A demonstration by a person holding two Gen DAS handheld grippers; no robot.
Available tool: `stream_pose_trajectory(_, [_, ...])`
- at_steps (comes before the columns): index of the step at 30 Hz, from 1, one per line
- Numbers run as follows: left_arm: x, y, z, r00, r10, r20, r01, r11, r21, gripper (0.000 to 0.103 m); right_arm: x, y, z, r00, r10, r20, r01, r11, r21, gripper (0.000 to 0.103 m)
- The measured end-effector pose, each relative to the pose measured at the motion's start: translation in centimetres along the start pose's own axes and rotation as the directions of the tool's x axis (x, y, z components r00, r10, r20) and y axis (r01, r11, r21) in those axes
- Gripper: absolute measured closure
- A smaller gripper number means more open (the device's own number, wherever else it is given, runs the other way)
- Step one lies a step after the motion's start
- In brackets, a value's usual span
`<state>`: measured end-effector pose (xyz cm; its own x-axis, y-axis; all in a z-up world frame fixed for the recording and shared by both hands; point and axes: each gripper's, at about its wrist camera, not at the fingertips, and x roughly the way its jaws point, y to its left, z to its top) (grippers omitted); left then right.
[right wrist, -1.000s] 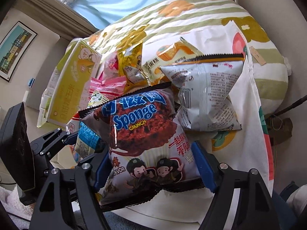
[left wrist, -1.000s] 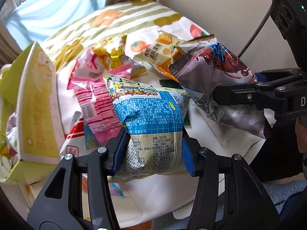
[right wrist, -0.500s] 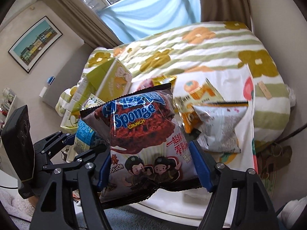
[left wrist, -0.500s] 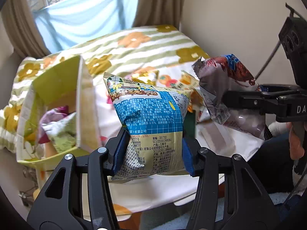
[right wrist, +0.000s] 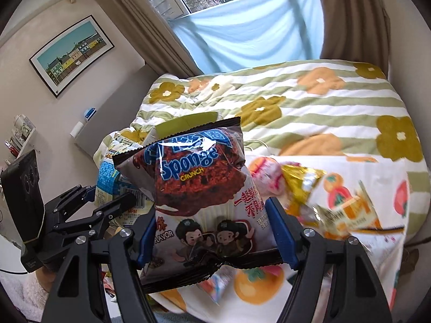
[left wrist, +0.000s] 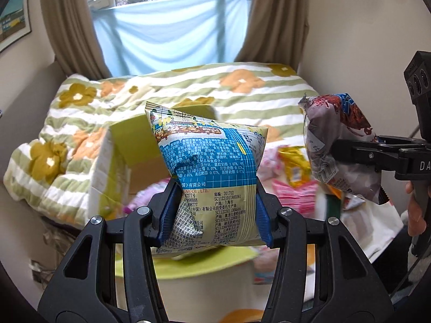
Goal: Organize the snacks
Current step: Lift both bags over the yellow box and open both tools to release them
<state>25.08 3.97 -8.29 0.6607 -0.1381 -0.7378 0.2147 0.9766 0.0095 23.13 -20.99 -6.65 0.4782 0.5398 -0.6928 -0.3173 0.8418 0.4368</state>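
The left gripper [left wrist: 215, 212] has its jaws nearly closed on a puffed blue and cream snack bag with printed text [left wrist: 212, 183]; the blue pads press into both sides of the bag, which stands upright between them, lifted in the air. To the left of these jaws and below the bag is an open yellow-green cardboard box [left wrist: 113, 167], with some pink and purple packets inside. Beyond the jaws lies a bed with a green-striped flowered quilt [left wrist: 242, 86]. To the right of the left jaws, loose pink and gold snack packets [left wrist: 293, 183] lie on a white printed cloth [right wrist: 377, 242].

Further right, the right gripper [right wrist: 215, 231] has its jaws about half open and they hold a brown and silver "Sponge Crunch" snack bag [right wrist: 199, 188] by the lower part, also lifted up. Below and right of these jaws, a blurred orange packet [right wrist: 350, 212] lies on the cloth.
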Motion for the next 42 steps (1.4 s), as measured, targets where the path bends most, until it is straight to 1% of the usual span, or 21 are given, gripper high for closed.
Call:
stream_pose_trajectory(5, [3.2, 7.0, 1.7, 1.0, 0.0, -0.03, -0.001, 1.0, -0.02, 0.056, 4.7, 3.3, 2.9, 1.0, -0.006, -0.016, 0.006, 1.0, 0.011, 0.034])
stream_pose_trajectory(9, [7.3, 11.3, 2.9, 0.997, -0.01, -0.075, 0.009, 1.0, -0.009, 0.056, 8.8, 5.0, 4.7, 0.999, -0.032, -0.031, 0.033, 0.999, 0.034, 0.034])
stream_pose_trajectory(13, [11.3, 14.4, 3.6, 0.992, -0.032, -0.121, 0.033, 0.999, 0.005, 0.056, 12.2, 5.8, 6.0, 0.996, -0.074, -0.044, 0.077, 0.995, 0.066, 0.034])
stream_pose_trajectory(16, [14.2, 15.7, 3.9, 0.986, -0.051, -0.158, 0.054, 0.998, 0.015, 0.056, 14.0, 6.0, 6.3, 0.993, -0.103, -0.062, 0.108, 0.99, 0.087, 0.034])
stream_pose_trajectory(19, [15.9, 16.2, 4.0, 0.981, -0.068, -0.181, 0.072, 0.997, 0.015, 0.056, 15.1, 5.9, 6.5, 0.988, -0.132, -0.076, 0.139, 0.986, 0.092, 0.034])
stream_pose_trajectory(20, [16.2, 16.3, 4.1, 0.981, -0.069, -0.182, 0.073, 0.997, 0.015, 0.053, 15.4, 5.9, 6.5, 0.987, -0.141, -0.08, 0.148, 0.985, 0.094, 0.034])
stream_pose_trajectory(22, [16.6, 16.1, 4.1, 0.979, -0.073, -0.191, 0.079, 0.997, 0.024, 0.043, 15.8, 5.8, 6.8, 0.984, -0.154, -0.085, 0.162, 0.982, 0.098, 0.034])
stream_pose_trajectory(23, [16.7, 15.9, 4.1, 0.979, -0.067, -0.193, 0.075, 0.997, 0.033, 0.024, 15.9, 5.7, 6.9, 0.984, -0.157, -0.086, 0.166, 0.981, 0.101, 0.034])
stream_pose_trajectory(24, [16.7, 15.7, 4.0, 0.981, -0.053, -0.186, 0.062, 0.997, 0.044, 0.006, 16.0, 5.7, 6.9, 0.983, -0.159, -0.088, 0.168, 0.98, 0.102, 0.034])
stream_pose_trajectory(25, [16.4, 15.5, 4.0, 0.984, -0.042, -0.173, 0.051, 0.997, 0.051, 0.002, 16.0, 5.7, 7.0, 0.983, -0.161, -0.088, 0.17, 0.98, 0.103, 0.034])
stream_pose_trajectory(27, [15.6, 15.4, 4.0, 0.987, -0.029, -0.16, 0.038, 0.998, 0.054, 0.001, 16.3, 5.7, 7.1, 0.983, -0.16, -0.086, 0.168, 0.98, 0.102, 0.034])
stream_pose_trajectory(30, [14.4, 15.4, 3.6, 0.985, -0.017, -0.172, 0.025, 0.998, 0.049, 0.001, 16.5, 6.0, 7.2, 0.985, -0.152, -0.086, 0.16, 0.983, 0.092, 0.034])
stream_pose_trajectory(34, [13.1, 15.6, 2.1, 0.982, -0.007, -0.188, 0.014, 0.999, 0.035, 0.001, 16.8, 6.6, 7.0, 0.983, -0.153, -0.098, 0.159, 0.985, 0.064, 0.034])
stream_pose_trajectory(37, [12.7, 16.0, 1.3, 0.982, -0.024, -0.189, 0.027, 1.0, 0.013, 0.001, 17.8, 6.7, 7.4, 0.982, -0.156, -0.105, 0.162, 0.985, 0.053, 0.034])
stream_pose_trajectory(42, [12.1, 16.8, 1.2, 0.985, -0.038, -0.17, 0.03, 0.998, -0.05, 0.001, 20.0, 7.3, 8.5, 0.979, -0.171, -0.111, 0.177, 0.983, 0.045, 0.033])
